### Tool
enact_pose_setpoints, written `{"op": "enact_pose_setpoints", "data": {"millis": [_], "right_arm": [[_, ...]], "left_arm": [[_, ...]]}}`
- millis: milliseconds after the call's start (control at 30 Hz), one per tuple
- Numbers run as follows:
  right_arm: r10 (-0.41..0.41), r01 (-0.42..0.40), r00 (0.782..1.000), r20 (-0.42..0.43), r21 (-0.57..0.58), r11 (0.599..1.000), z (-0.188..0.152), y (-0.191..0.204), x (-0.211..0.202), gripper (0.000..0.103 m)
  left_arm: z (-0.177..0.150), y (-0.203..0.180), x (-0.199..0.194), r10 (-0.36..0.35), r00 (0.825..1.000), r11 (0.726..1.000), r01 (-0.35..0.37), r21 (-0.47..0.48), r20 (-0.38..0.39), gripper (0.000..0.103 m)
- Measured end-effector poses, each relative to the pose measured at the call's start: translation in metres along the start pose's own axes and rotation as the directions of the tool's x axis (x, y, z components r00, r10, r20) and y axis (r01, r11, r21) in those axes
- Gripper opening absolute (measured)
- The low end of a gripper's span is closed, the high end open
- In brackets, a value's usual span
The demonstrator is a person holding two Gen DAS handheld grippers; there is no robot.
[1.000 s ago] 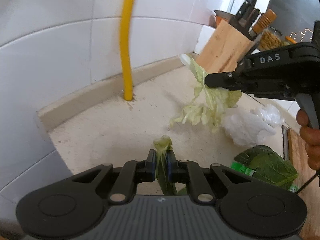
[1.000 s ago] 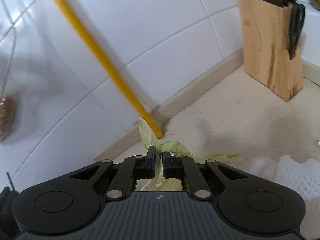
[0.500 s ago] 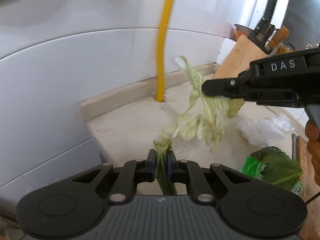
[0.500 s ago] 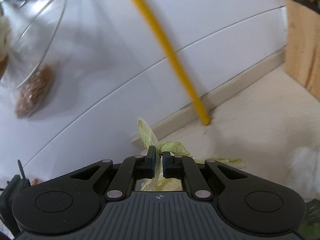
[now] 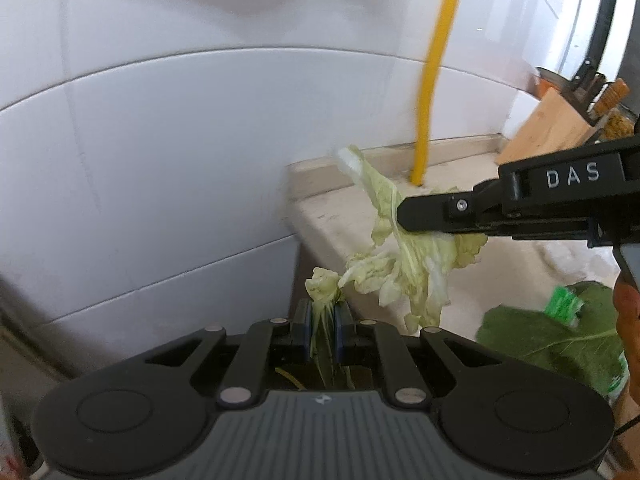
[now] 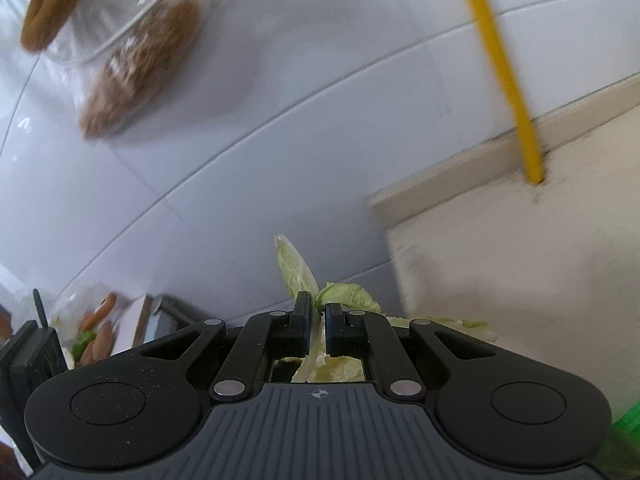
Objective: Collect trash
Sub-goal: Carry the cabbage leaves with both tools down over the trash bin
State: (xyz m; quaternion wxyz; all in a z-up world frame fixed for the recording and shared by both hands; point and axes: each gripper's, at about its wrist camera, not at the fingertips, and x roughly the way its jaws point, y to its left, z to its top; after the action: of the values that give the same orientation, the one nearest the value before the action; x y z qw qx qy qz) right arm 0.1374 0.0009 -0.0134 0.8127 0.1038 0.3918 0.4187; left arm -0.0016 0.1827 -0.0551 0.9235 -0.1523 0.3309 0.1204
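Blur smearing the tiled wall [image 5: 168,184] and the hanging clear bag of brown bits [image 6: 132,68], so not possible to tell what those bits are. Orange and green things low at the left of the right wrist view [image 6: 96,332], too fuzzy to name. Knife block [image 5: 548,132] cut off at the far right edge. Only a bit of a hand [image 5: 628,320] peeking in at the right edge of the left wrist view, under the black tool.

Left gripper [image 5: 322,328] tipping downward past the end of the counter [image 5: 500,280], jaws squeezing tight on a small green leaf scrap [image 5: 324,284]. Scrap sticking up crumpled above the pads and hanging down thin between them.

Right gripper [image 5: 404,214] reaching in from the right, lying flat across the view, jaws pinching a big pale cabbage leaf [image 5: 404,268]. Same gripper [image 6: 318,322] in its own view, pointing toward the wall with pale leaf [image 6: 296,270] poking up between the pads.

Big leaf hanging in the air above the counter's edge, limp and torn, white at the stem end, pale yellow-green and frilly lower down. Hanging just beside the small scrap, maybe touching it, hard to tell.

Yellow pipe [image 5: 432,80] standing up from the counter by the wall. Dark green leaves in a wrapper [image 5: 552,340] lying on the counter at the right.
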Motion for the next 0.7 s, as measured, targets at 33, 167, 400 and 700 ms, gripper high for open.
{"op": "enact_pose_setpoints", "data": {"millis": [33, 167, 400, 700], "right_arm": [[0.005, -0.005, 1.000, -0.012, 0.000, 1.000, -0.004, 0.004, 0.005, 0.010], [0.014, -0.014, 0.998, -0.057, -0.004, 1.000, -0.021, 0.016, 0.022, 0.010], [0.015, -0.015, 0.994, -0.110, 0.001, 1.000, -0.043, 0.030, 0.046, 0.010], [-0.017, 0.022, 0.987, -0.159, 0.029, 0.999, -0.058, 0.035, 0.071, 0.010]], "left_arm": [[-0.004, 0.004, -0.001, 0.009, 1.000, 1.000, -0.009, -0.003, -0.003, 0.008], [-0.018, 0.018, -0.006, 0.032, 0.999, 0.999, -0.032, -0.016, -0.026, 0.008], [-0.036, 0.038, -0.012, 0.055, 0.997, 0.998, -0.057, -0.041, -0.054, 0.008], [-0.047, 0.060, 0.000, 0.073, 0.992, 0.995, -0.079, -0.062, -0.104, 0.008]]}}
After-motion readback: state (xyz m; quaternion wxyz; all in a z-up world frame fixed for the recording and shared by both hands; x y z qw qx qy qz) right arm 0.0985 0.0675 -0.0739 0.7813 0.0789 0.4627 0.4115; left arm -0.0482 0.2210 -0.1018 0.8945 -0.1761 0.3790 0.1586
